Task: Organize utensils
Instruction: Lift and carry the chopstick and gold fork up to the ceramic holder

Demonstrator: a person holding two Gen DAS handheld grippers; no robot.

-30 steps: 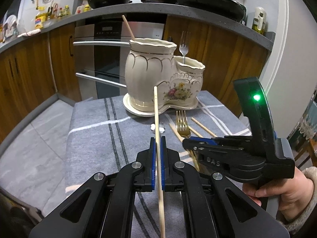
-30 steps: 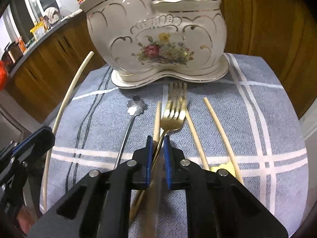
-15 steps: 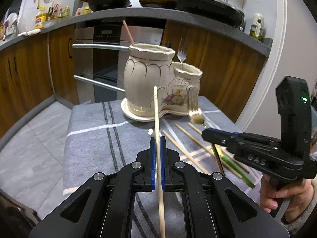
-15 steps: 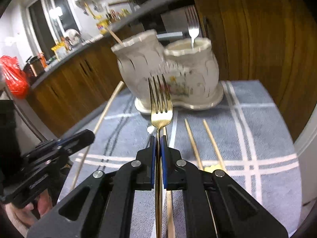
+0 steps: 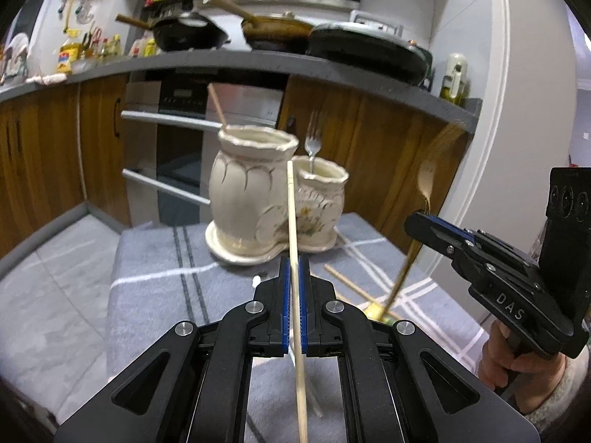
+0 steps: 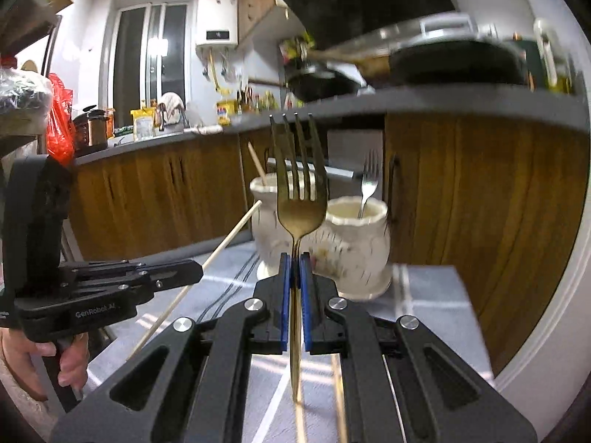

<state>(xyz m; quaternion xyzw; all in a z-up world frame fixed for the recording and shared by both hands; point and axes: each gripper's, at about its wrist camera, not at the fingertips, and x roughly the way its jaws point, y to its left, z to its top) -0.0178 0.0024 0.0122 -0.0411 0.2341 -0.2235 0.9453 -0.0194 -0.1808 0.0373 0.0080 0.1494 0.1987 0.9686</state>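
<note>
Above the grey cloth (image 5: 155, 269), left gripper (image 5: 294, 265) pinches a slim wooden chopstick (image 5: 293, 229), right gripper (image 6: 294, 262) a gold fork (image 6: 298, 192)

Cream holder (image 5: 255, 199) with gold trim and a floral motif; grey cloth (image 5: 155, 277) with white stripes; gold fork (image 6: 297, 192); pale chopstick (image 5: 293, 229).

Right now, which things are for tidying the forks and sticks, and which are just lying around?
For the job: gold fork in right tongs; chopstick in left tongs; ceramic holder; loose chopsticks.

Just lying around: pans, bottles, oven.
</note>
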